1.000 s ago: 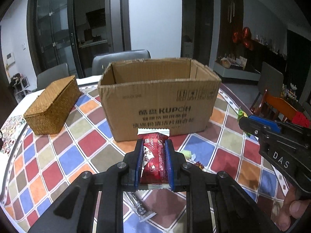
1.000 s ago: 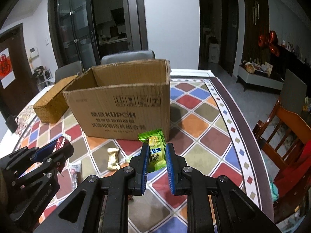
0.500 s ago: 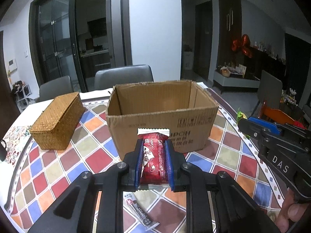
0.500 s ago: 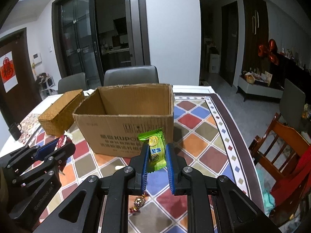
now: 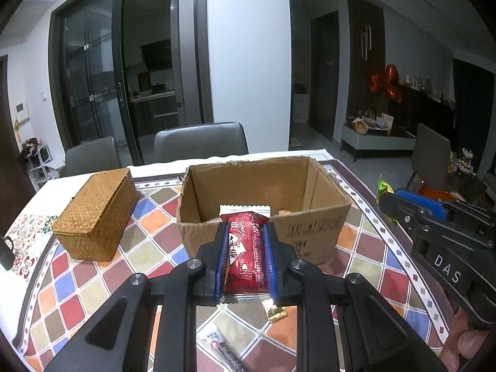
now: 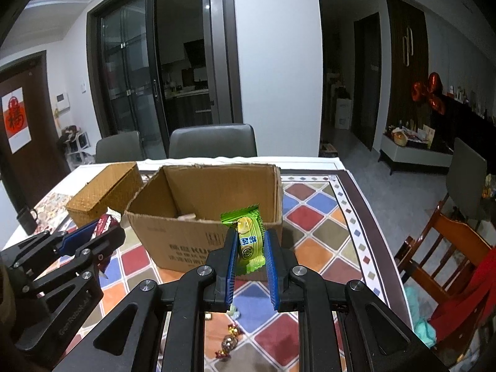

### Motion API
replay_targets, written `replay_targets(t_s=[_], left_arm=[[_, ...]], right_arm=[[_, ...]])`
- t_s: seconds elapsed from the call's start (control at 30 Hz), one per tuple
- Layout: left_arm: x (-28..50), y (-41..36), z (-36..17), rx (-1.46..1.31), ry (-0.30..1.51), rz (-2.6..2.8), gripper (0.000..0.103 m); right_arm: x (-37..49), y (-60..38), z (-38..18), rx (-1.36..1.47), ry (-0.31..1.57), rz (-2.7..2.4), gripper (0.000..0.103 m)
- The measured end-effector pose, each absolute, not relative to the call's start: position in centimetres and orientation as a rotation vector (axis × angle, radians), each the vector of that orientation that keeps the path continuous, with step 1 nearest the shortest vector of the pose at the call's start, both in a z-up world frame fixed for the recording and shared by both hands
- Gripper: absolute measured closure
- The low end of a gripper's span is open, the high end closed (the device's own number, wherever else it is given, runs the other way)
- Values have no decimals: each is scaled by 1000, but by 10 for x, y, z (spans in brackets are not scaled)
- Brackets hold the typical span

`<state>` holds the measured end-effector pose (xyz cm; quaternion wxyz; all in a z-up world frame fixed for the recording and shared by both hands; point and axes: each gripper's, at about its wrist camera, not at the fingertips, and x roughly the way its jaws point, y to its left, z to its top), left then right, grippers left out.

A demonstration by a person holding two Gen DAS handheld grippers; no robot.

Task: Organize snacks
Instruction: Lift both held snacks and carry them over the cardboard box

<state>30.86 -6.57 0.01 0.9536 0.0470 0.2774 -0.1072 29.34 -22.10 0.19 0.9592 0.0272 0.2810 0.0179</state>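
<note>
Both grippers risen above cardboard box (image 5: 263, 204) rim, left gripper (image 5: 245, 259) clamping red packet (image 5: 246, 257), right gripper (image 6: 250, 255) clamping green packet (image 6: 248, 238)

Place: you are in a home dining room.
Table (image 5: 93, 279): you stand at a checked tablecloth, your landmark.
Beyond table: grey dining chairs (image 5: 200, 139), then glass sliding doors (image 5: 90, 93) onto a kitchen.
Right of table: a wooden chair (image 6: 446, 248) and a low sideboard (image 6: 415, 152) with household ornaments.
</note>
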Motion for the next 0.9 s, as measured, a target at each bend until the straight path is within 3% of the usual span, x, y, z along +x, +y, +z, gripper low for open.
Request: replay_targets(t_s=[0.9], left_arm=[[360, -65, 18, 95, 526, -223, 81]], right_arm=[[337, -214, 18, 42, 536, 47, 84]])
